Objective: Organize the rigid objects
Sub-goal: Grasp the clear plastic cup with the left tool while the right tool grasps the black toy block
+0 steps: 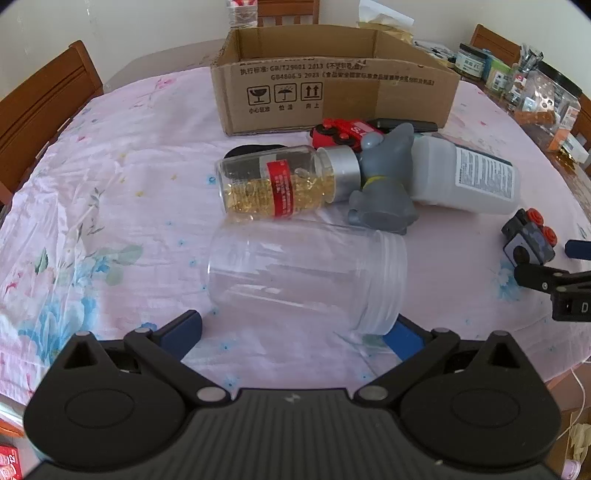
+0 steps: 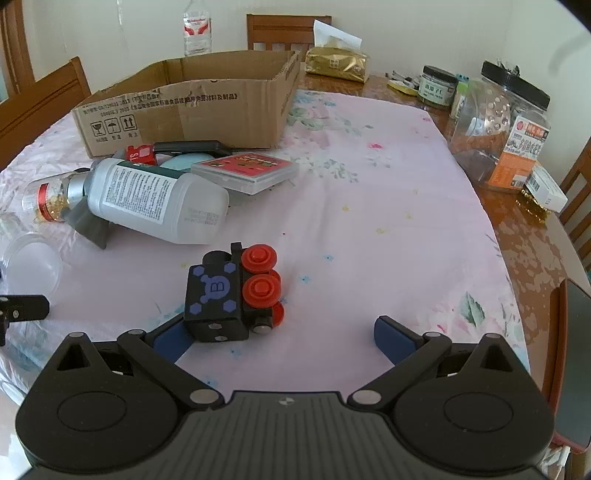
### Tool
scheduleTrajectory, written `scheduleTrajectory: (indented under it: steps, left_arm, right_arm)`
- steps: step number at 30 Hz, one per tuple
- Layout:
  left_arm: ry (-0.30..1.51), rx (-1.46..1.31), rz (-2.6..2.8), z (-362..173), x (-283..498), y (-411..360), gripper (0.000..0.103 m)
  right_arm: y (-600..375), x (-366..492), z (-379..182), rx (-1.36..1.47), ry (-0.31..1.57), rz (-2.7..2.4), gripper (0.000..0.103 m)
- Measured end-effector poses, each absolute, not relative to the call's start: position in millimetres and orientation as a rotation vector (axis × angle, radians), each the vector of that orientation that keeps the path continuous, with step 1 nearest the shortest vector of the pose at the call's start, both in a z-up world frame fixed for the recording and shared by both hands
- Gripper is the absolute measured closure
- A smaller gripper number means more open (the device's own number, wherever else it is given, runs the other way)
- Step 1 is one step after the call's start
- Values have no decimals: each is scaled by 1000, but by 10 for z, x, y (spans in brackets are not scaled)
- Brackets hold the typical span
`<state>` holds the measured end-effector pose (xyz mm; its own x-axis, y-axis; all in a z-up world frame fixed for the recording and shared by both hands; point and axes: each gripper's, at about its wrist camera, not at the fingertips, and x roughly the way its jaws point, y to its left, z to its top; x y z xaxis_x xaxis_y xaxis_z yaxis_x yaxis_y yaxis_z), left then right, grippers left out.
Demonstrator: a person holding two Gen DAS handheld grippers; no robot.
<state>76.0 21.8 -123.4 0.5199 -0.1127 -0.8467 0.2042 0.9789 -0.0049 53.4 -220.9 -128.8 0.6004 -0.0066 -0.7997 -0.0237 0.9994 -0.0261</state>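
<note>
A clear plastic jar point(image 1: 306, 275) lies on its side between the wide-open fingers of my left gripper point(image 1: 295, 332). Behind it lie a capsule bottle point(image 1: 284, 182), a grey toy figure point(image 1: 384, 184), a white bottle point(image 1: 469, 177) and a red toy car point(image 1: 340, 133). My right gripper point(image 2: 284, 338) is open; a black toy train with red wheels point(image 2: 236, 291) lies by its left finger point(image 2: 170, 339). An open cardboard box point(image 2: 192, 107) stands at the back, and it also shows in the left wrist view point(image 1: 332, 81).
A flat card case point(image 2: 247, 170) lies near the box. Jars and packets point(image 2: 506, 125) crowd the right table edge. Wooden chairs point(image 1: 40, 107) surround the table, which has a pink floral cloth point(image 2: 369, 221). A tissue pack point(image 2: 336, 62) and a water bottle point(image 2: 197, 31) stand behind.
</note>
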Motion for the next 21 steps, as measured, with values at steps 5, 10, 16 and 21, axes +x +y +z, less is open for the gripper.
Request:
scheduleTrajectory:
  steps: [5,10,16,21]
  left_arm:
    - [987,103,-204,-1237,747,226,0]
    - [948,108,-222,-1249,727,245,0]
    - [913,70,-243,-1178,722,260,1]
    - [887,92,-247,-1134,738,215,1]
  right_arm:
    - [-2196,529,-1279,-24,925,-15,0]
    - [-2180,495,-1299,-19,897,-28,0]
    - [-2168,477,-1302,-16,884,-36,0]
    - [-2085,509,-1288,-35,902,16,0]
